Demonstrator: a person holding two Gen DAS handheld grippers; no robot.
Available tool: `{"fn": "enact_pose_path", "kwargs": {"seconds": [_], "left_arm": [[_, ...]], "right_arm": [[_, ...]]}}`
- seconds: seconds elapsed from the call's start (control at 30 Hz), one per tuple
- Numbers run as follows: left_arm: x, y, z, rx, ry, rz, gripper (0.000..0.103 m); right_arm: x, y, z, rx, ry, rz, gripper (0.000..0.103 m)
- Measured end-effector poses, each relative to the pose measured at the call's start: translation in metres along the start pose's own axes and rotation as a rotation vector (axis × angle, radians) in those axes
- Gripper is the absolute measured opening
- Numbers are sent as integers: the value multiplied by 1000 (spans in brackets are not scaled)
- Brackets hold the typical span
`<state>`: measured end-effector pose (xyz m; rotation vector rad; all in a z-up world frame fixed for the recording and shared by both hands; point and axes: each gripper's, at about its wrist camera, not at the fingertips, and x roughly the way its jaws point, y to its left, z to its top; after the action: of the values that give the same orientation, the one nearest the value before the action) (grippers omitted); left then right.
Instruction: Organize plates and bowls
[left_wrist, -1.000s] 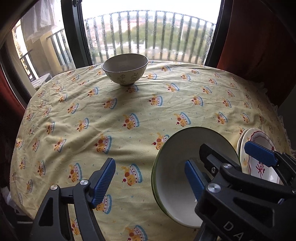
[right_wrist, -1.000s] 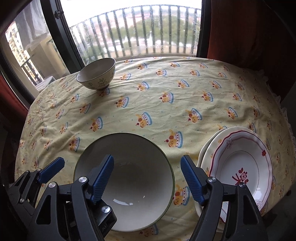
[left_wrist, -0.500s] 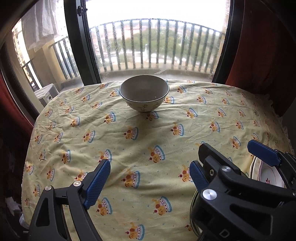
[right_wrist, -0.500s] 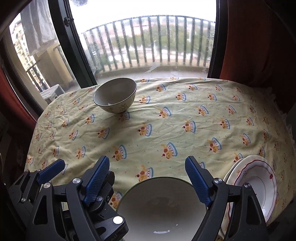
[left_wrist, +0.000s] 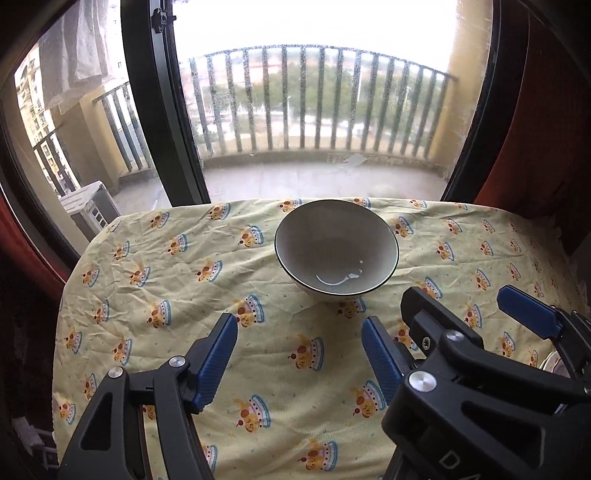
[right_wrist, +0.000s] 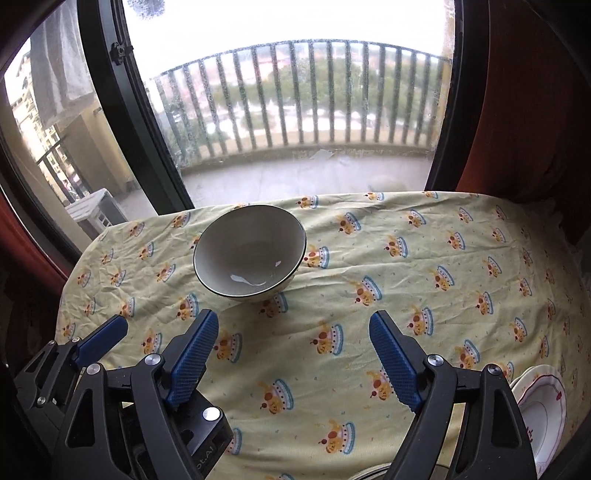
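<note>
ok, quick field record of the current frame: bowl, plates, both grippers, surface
bowl: small bowl, upright at the far end of the table near the window, nothing in it but a glossy glint
plates: red-trimmed plate stack at the near right edge, partly out of view
left gripper: jaws open, holding nothing, just short of the bowl
right gripper: jaws open, holding nothing, bowl ahead and left
surface: yellow printed tablecloth, wrinkled
</note>
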<state>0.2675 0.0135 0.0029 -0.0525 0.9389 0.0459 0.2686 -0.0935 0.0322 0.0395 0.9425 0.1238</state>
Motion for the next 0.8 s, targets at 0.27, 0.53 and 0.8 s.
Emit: {"fn": "enact_pose_path", "kwargs": {"seconds": [0.27, 0.53, 0.8], "left_arm": [[40, 17, 43, -23, -24, 19, 70], [80, 21, 74, 0, -41, 9, 57], [115, 19, 72, -15, 11, -33, 35]], "right_arm": [[38, 10, 39, 69, -32, -11, 87], [78, 11, 71, 103, -71, -45, 86], [114, 11, 77, 91, -20, -103, 68]]}}
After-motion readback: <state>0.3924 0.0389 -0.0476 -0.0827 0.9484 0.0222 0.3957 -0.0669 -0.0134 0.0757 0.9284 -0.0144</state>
